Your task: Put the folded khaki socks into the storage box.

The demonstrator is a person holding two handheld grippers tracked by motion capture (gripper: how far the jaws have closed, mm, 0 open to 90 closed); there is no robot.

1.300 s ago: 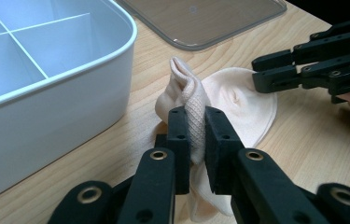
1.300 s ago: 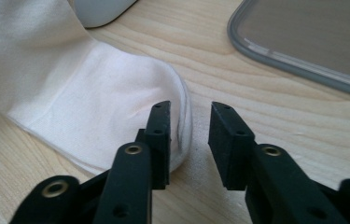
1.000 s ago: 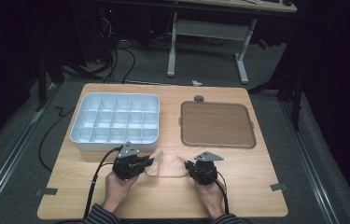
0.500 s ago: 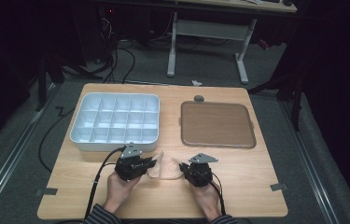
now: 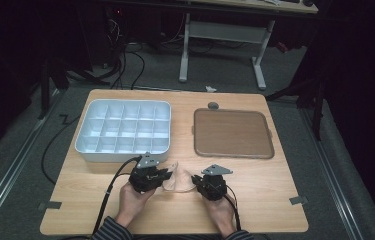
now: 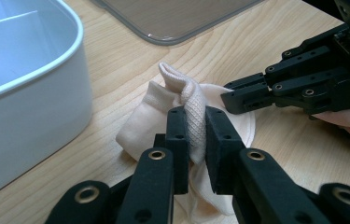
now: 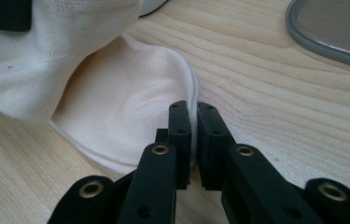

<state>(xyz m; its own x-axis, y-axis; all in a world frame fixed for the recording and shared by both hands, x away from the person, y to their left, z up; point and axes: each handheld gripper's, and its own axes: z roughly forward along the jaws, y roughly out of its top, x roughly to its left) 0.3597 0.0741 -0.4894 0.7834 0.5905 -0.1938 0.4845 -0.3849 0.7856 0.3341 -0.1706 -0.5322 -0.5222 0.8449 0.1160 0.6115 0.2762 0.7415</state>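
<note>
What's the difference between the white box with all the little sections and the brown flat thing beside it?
The white box is deep and split by dividers into many small compartments; the brown tray is shallow and has one undivided surface. The box is pale white and the tray is brown with a grey rim. The box lies on the left of the table, the tray on the right. Both are rounded rectangles with nothing in them.

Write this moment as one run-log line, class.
left claw: shut on sock | right claw: shut on sock edge | sock: on table
</note>
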